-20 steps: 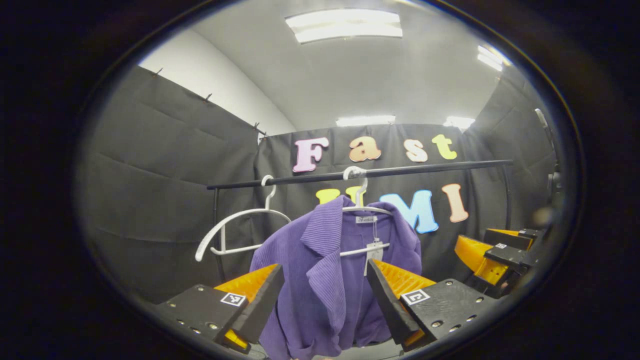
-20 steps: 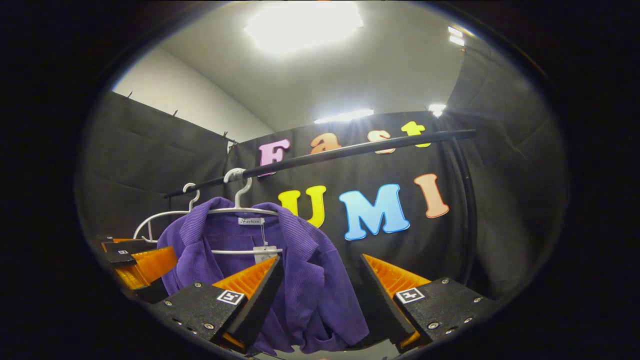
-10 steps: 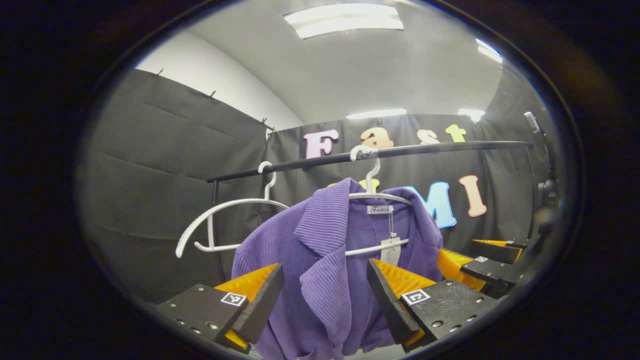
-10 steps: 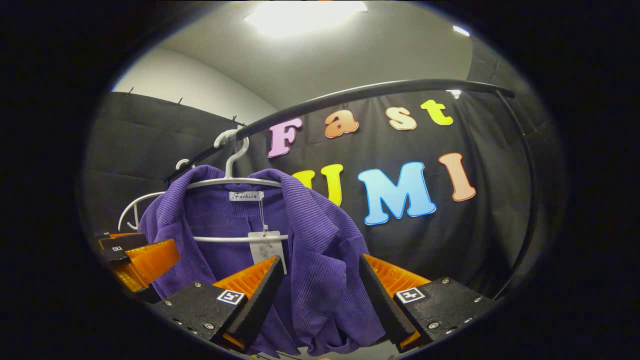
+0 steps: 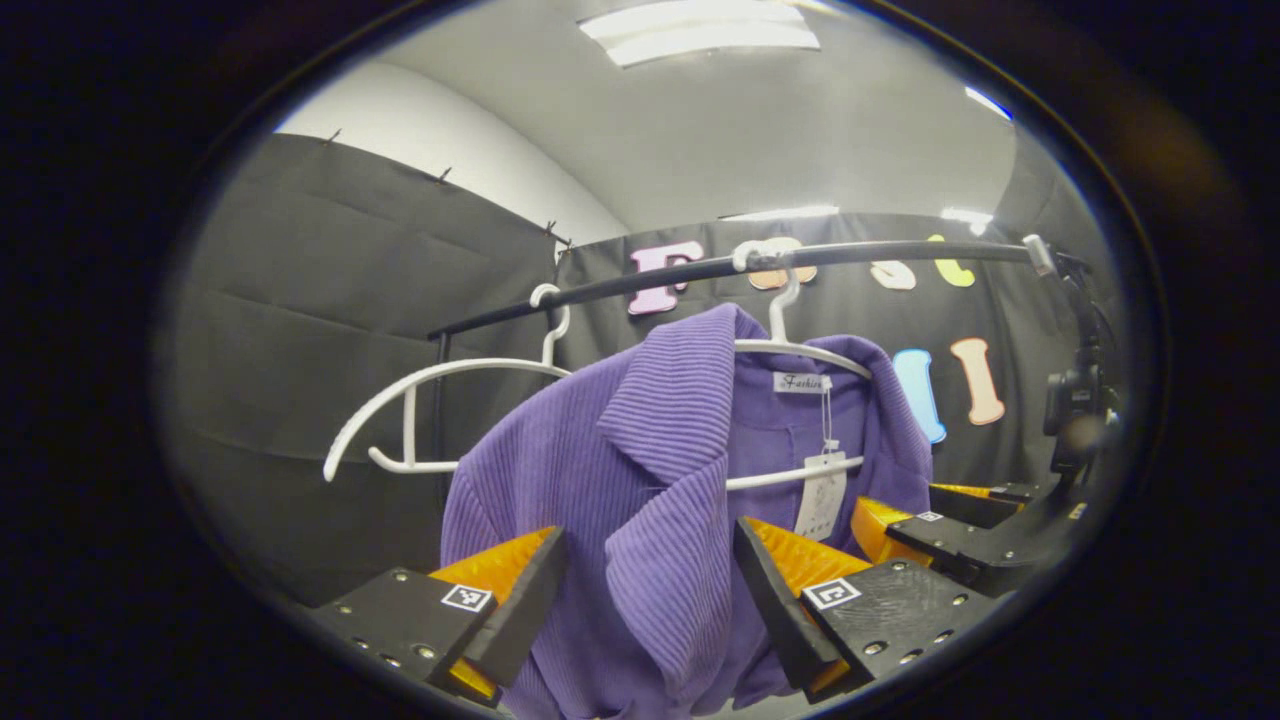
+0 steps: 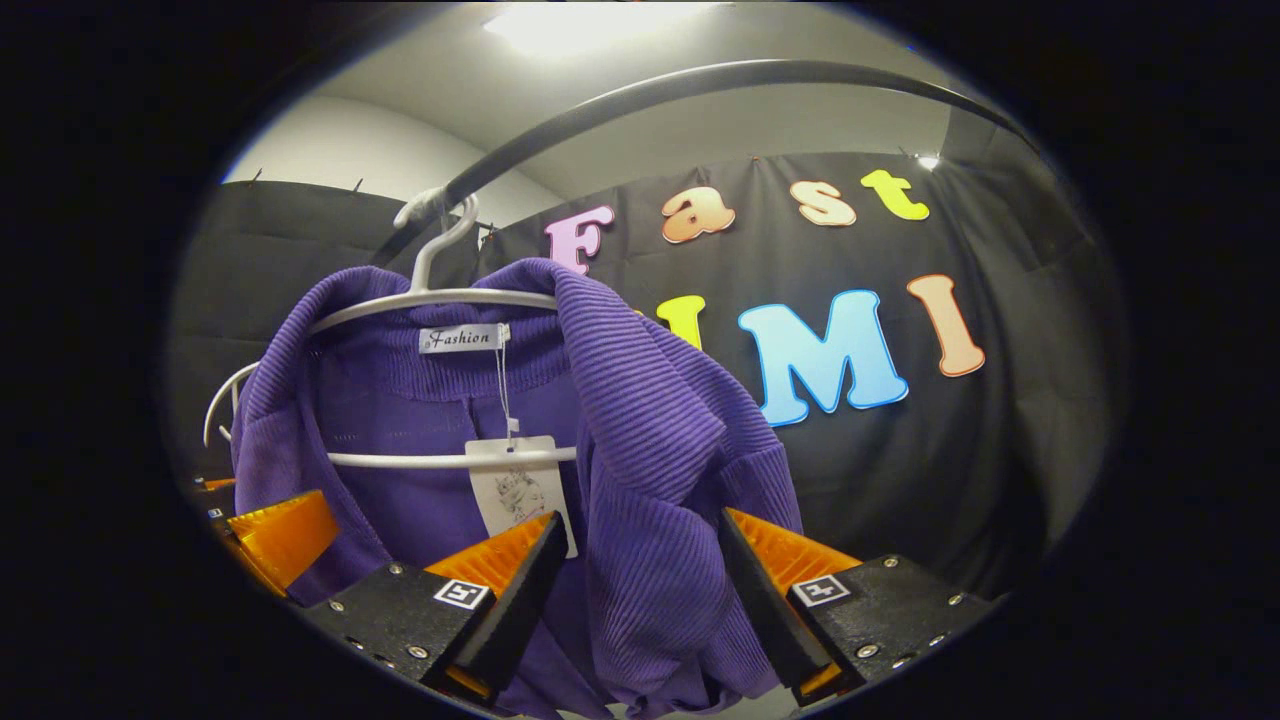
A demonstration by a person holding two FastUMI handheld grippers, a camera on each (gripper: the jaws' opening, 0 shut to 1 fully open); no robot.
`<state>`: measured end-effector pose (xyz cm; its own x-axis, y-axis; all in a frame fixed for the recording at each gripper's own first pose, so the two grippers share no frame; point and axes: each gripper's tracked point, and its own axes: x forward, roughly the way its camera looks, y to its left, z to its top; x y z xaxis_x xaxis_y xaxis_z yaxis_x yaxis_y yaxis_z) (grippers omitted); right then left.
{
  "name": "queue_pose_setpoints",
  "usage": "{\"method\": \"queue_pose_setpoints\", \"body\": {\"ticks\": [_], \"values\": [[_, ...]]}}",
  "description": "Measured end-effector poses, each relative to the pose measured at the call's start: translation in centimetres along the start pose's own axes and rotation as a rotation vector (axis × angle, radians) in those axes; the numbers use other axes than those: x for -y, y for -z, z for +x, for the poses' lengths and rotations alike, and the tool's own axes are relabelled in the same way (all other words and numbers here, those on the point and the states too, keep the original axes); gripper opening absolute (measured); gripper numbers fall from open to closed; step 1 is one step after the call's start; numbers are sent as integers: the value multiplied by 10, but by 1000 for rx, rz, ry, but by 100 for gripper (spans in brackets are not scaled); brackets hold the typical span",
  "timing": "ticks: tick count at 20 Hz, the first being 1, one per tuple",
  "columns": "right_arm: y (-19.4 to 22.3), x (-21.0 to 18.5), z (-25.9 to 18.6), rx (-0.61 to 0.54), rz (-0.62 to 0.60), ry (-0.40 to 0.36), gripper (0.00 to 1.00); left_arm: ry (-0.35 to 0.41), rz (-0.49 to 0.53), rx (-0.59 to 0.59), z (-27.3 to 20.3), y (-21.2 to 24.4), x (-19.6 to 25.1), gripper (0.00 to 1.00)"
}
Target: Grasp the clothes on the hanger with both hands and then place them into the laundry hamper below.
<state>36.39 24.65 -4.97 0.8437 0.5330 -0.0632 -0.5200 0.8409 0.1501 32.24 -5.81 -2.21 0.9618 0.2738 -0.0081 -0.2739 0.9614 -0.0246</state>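
Note:
A purple ribbed jacket (image 5: 650, 470) (image 6: 640, 450) hangs on a white hanger (image 5: 800, 350) (image 6: 430, 295) from a black rail (image 5: 850, 255) (image 6: 700, 85). My left gripper (image 5: 645, 590) is open, its orange fingers on either side of the jacket's left front panel and lapel. My right gripper (image 6: 635, 580) is open too, straddling the jacket's right front panel. In the left gripper view the right gripper (image 5: 930, 520) shows at the jacket's far side. An orange finger (image 6: 275, 530) of the left gripper shows at the left of the right gripper view. A paper tag (image 6: 520, 490) dangles from the collar.
A second white hanger (image 5: 420, 400), bare, hangs on the rail to the left of the jacket. A black upright post (image 5: 438, 420) holds the rail at that end. Black cloth walls close the booth behind and at both sides.
Both grippers have moved closer to the jacket and up under the rail. The jacket's front panels now lie between each gripper's open fingers.

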Motion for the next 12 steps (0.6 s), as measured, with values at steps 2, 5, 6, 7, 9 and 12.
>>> {"method": "queue_pose_setpoints", "body": {"ticks": [2,5,6,7,9,12], "values": [[6,1,6,-8,7,10,94,-19,15,4,2,4,0,96],[24,5,16,-44,-8,37,91,-47,32,5,6,11,2,96],[29,6,19,-55,-14,47,87,-56,32,1,7,13,1,96],[31,7,21,-59,-19,53,84,-66,35,-2,9,17,1,100],[31,9,23,-58,-15,60,74,-84,43,-2,15,18,-1,100],[25,0,20,-38,-26,1,28,-67,44,-23,12,21,-1,71]]}}
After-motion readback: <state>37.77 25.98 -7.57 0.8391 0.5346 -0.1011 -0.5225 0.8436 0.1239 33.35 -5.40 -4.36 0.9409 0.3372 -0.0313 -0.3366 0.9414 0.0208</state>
